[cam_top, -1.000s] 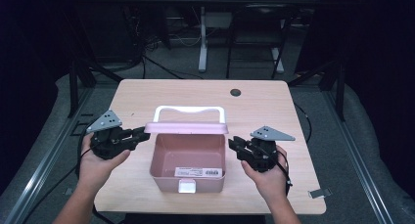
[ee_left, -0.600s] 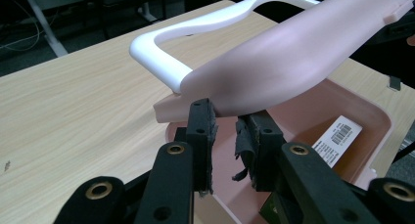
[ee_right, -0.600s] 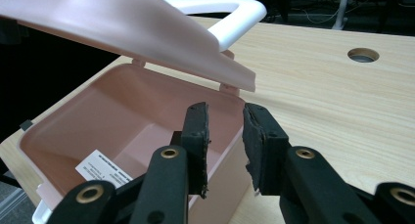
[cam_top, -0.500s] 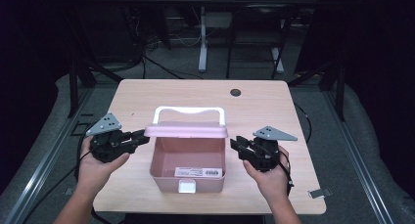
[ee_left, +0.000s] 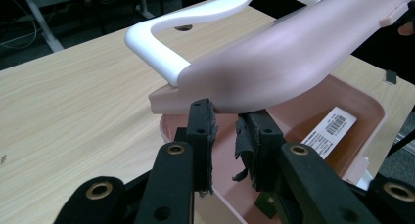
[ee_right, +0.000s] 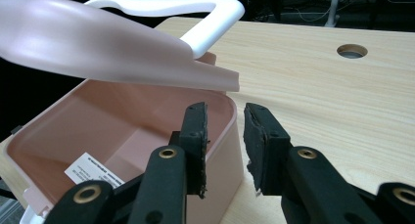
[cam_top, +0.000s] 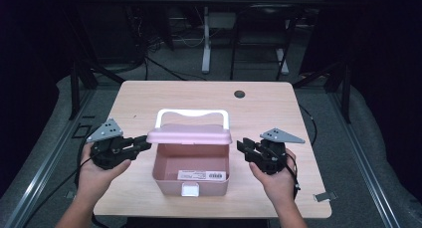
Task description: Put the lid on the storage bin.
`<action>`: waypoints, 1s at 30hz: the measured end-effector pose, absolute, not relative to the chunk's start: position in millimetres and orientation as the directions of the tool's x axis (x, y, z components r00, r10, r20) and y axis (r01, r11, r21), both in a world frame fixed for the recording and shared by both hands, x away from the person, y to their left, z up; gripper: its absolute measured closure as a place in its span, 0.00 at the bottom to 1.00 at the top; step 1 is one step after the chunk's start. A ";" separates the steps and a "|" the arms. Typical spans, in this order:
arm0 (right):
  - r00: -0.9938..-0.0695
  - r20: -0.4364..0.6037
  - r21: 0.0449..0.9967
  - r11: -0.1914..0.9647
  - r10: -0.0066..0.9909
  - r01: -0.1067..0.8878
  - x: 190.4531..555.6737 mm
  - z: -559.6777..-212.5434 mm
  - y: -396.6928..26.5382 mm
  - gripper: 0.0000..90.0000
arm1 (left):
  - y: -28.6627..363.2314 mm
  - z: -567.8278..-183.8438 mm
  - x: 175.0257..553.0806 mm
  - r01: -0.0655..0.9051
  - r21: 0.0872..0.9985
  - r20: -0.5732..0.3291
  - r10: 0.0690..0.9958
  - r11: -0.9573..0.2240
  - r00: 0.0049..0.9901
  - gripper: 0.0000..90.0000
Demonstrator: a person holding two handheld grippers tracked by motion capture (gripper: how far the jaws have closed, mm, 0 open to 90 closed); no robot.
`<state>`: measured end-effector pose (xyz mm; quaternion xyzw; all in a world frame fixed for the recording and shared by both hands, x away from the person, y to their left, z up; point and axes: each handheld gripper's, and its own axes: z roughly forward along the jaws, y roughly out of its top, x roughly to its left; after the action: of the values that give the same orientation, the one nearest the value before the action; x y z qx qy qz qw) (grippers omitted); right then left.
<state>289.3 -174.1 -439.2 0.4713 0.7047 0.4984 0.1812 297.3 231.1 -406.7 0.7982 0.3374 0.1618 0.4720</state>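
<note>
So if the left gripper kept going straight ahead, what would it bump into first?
Probably the pink lid. The left gripper points at the lid's near edge, just above the open pink box. How close it is, I can't quite tell.

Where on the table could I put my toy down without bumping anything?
The wide bare strip behind the pink box, between its white handle and the round hole, is free. So are the table's far corners. It is crowded beside the box, where the left gripper and right gripper sit close.
</note>
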 end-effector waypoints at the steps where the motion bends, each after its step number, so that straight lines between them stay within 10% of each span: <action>1: -0.488 0.214 0.874 0.058 0.846 0.483 289.7 -439.6 -174.5 0.78 | 231.5 -406.9 297.0 0.386 0.863 -0.061 0.691 -0.327 0.720 0.84; 30: -0.445 0.236 0.855 0.032 0.864 0.517 297.1 -451.1 -182.0 0.77 | 235.7 -416.2 280.0 0.395 0.856 -0.075 0.675 -0.334 0.734 0.84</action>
<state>297.1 -182.0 -451.1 0.4961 0.6960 0.4877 0.1777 280.0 235.7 -416.2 0.8031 0.3329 0.1486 0.4713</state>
